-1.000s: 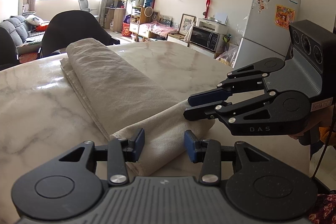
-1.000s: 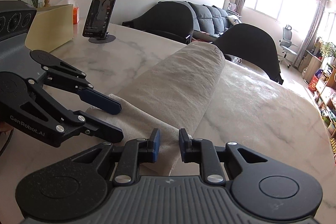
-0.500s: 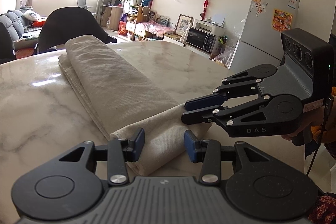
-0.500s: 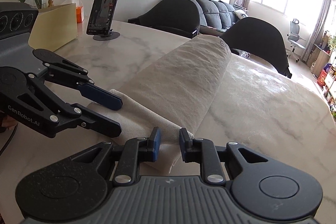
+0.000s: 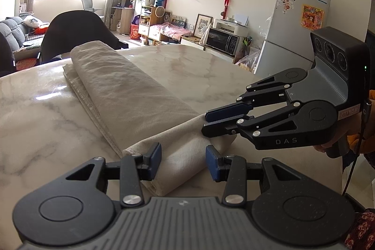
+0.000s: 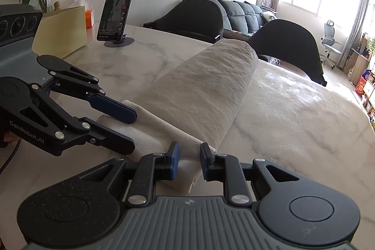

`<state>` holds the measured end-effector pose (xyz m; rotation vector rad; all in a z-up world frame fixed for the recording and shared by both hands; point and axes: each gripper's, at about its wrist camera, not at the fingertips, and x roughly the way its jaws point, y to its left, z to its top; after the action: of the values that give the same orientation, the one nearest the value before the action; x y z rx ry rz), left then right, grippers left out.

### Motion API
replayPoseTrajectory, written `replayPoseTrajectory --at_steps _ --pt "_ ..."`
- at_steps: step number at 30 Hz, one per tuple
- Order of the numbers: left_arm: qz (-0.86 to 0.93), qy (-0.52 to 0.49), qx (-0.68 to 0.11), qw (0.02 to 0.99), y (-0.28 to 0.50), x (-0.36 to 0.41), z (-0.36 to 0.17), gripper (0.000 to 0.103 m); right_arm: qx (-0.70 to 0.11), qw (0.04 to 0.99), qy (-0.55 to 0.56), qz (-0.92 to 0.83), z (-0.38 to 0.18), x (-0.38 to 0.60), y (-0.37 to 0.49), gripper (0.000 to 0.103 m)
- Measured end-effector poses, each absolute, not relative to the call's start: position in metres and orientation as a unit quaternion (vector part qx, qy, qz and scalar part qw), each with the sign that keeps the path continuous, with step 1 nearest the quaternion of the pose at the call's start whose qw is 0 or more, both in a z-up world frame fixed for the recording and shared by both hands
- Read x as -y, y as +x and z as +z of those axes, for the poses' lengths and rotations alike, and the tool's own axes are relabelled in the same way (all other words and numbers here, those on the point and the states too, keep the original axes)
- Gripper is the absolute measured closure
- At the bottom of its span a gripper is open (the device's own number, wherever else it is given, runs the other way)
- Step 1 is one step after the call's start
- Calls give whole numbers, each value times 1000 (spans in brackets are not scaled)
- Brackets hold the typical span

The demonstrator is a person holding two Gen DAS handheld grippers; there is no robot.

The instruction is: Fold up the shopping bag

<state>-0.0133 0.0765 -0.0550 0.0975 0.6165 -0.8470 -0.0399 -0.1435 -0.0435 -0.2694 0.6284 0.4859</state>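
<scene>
- Since the earlier frames the shopping bag (image 5: 131, 95) has hardly moved; only the right gripper (image 5: 208, 123) sits a little lower at its near corner.
- The bag lies on the marble table (image 5: 42, 114), folded into a long strip that runs away from both grippers.
- It looks light, soft non-woven cloth, likely limp and a bit slippery; I would take the near end at its two corners.
- The left gripper (image 5: 183, 162) has jaws wide around the near end, not pinching.
- The right jaws stand narrow, apart, over the cloth (image 6: 188, 156).
</scene>
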Motion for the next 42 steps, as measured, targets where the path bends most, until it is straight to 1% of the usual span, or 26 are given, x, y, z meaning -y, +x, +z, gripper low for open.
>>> replayPoseTrajectory --at_steps 5,8,14,17,23,25,26,30,35,42 --pt "-409 85 -293 860 -15 -72 -51 60 -308 912 -129 240 -42 146 -38 80" --pt "-412 136 -287 854 -20 -66 -50 60 -310 909 -133 244 -40 146 -37 80" --pt "-418 203 -281 839 -25 -56 -49 56 -300 901 -165 267 -35 147 -39 78" --pt "-422 224 -282 832 -24 -52 -50 56 -293 895 -182 282 -32 147 -42 78" --pt "-428 235 -289 823 -19 -49 -52 56 -278 869 -243 329 -30 137 -54 67" --pt "-430 239 -291 821 -18 -49 -52 56 -278 860 -266 335 -31 134 -55 57" --pt "-431 241 -292 819 -17 -48 -52 56 -278 855 -278 338 -31 133 -55 55" --pt "-436 247 -294 814 -14 -47 -52 55 -270 837 -331 342 -36 126 -58 56" --pt "-442 256 -296 807 -11 -45 -51 55 -280 814 -363 357 -33 119 -51 55" --pt "-446 258 -298 803 -8 -45 -53 54 -315 785 -365 389 -26 118 -31 51"
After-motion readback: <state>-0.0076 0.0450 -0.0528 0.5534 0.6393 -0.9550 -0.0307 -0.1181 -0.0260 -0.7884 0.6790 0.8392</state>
